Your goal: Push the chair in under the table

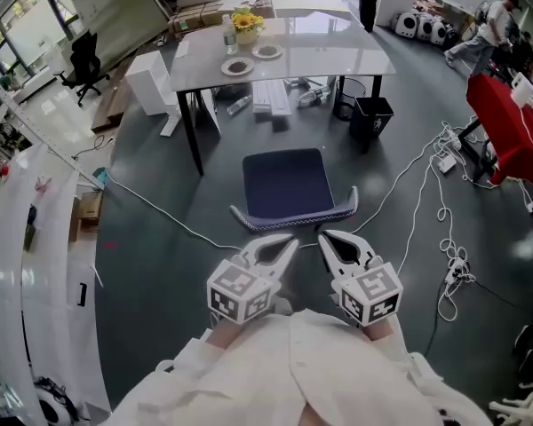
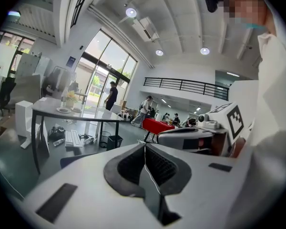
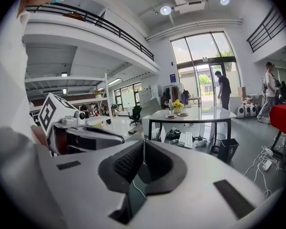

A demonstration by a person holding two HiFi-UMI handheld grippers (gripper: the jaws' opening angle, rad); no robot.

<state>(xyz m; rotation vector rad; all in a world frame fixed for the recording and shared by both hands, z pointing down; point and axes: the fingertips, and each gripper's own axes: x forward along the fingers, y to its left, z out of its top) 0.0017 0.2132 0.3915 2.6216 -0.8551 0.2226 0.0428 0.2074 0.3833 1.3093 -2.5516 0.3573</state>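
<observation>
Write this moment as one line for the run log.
chair: out from table | left gripper: jaws shut, empty | right gripper: jaws shut, empty

chair (image 1: 290, 188) before table (image 1: 338, 61), grippers behind

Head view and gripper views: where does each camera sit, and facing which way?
Head view: on the person's head, looking steeply down at the chair and table; left gripper, right gripper and white coat show.
Left gripper view: on the left gripper, looking along shut jaws toward the table; right gripper at its right.
Right gripper view: on the right gripper, same heading, jaws shut; left gripper at its left.
Shared: all three show the table.
</observation>
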